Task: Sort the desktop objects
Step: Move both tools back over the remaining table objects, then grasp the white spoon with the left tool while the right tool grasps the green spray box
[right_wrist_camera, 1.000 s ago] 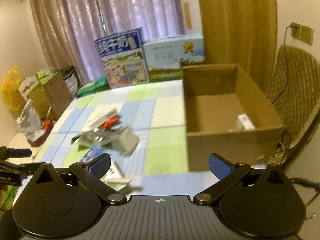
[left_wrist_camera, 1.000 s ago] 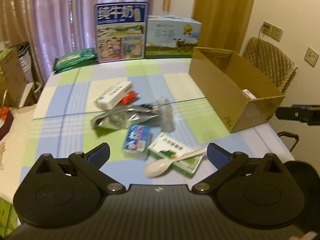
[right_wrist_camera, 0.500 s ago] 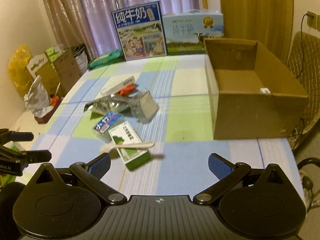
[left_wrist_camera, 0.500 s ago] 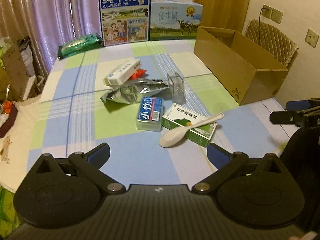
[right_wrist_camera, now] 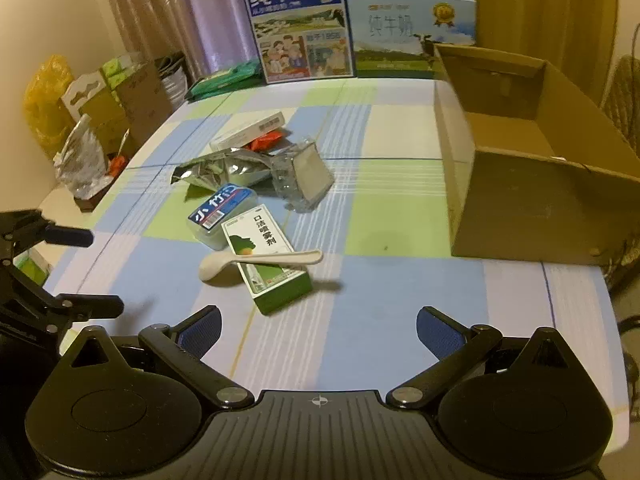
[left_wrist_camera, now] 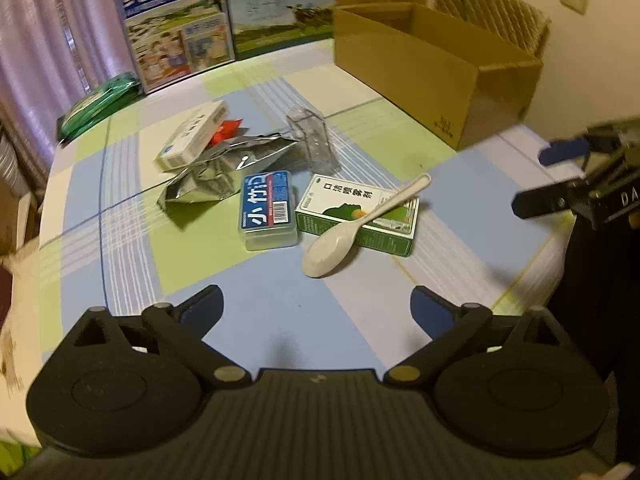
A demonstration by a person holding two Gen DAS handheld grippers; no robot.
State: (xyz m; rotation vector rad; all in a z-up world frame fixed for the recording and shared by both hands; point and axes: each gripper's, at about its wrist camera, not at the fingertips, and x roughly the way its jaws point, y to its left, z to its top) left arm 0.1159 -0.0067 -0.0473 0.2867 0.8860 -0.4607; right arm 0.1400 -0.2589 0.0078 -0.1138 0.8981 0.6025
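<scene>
A pile lies mid-table: a white spoon [left_wrist_camera: 352, 232] [right_wrist_camera: 256, 261] resting across a green-and-white box [left_wrist_camera: 360, 212] [right_wrist_camera: 266, 258], a blue-labelled clear case [left_wrist_camera: 266, 208] [right_wrist_camera: 222, 210], a crumpled silver foil bag [left_wrist_camera: 224, 164] [right_wrist_camera: 224, 168], a clear plastic container [left_wrist_camera: 314, 144] [right_wrist_camera: 302, 174], a white box [left_wrist_camera: 192, 136] [right_wrist_camera: 248, 132] and a red packet [left_wrist_camera: 228, 130] [right_wrist_camera: 264, 142]. My left gripper [left_wrist_camera: 316, 306] is open, short of the spoon. My right gripper [right_wrist_camera: 318, 326] is open, nearer than the green box. Both hold nothing.
An open cardboard box [left_wrist_camera: 436, 68] [right_wrist_camera: 532, 160] stands at the table's right side. Two milk cartons [right_wrist_camera: 300, 28] [right_wrist_camera: 412, 36] and a green pack [left_wrist_camera: 100, 106] line the far edge. Bags and boxes [right_wrist_camera: 80, 120] stand off the table's left.
Both grippers have moved in closer and lower toward the pile; the objects now look larger. Nothing on the table has moved, and both grippers stayed open.
</scene>
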